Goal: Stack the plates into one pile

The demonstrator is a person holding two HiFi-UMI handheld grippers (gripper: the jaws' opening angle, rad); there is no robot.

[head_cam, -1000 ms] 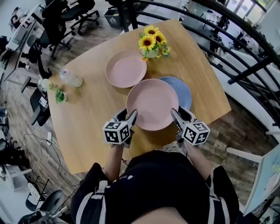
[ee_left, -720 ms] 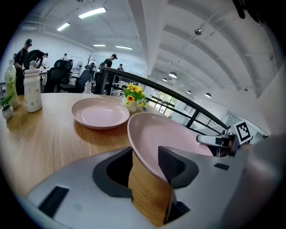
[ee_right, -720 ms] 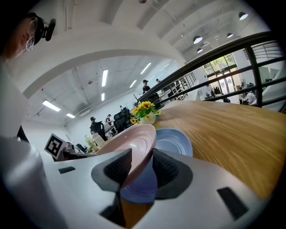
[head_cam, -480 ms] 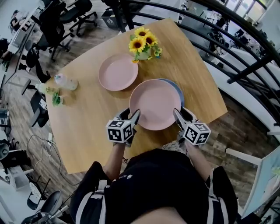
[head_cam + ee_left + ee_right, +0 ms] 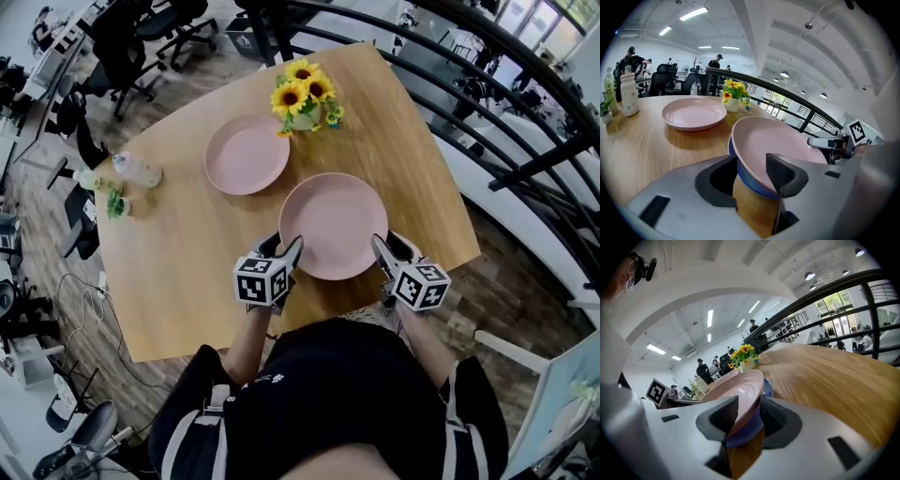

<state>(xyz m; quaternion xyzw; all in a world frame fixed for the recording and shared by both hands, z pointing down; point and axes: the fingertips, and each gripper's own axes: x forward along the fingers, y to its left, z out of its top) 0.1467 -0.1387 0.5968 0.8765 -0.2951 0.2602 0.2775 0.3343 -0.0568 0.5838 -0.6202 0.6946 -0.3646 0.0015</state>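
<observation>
Pink plate (image 5: pixel 333 225) moved fully over blue plate (image 5: pixel 746 178); L claw (image 5: pixel 284 248) & R claw (image 5: pixel 382 248) each clamp its rim. Stacking step; next probably lower, release, then fetch 2nd pink plate (image 5: pixel 247 154) beyond blue plate.

pink plate (image 5: pixel 333 225): upright, atop blue plate (image 5: pixel 746 178), covering it | second pink plate (image 5: pixel 246 155): flat, empty, well apart

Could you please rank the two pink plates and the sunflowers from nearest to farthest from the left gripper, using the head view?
1. The near pink plate: between the left gripper's jaws.
2. The far pink plate: beyond, leftward.
3. The sunflowers: farthest, table's far side.
</observation>
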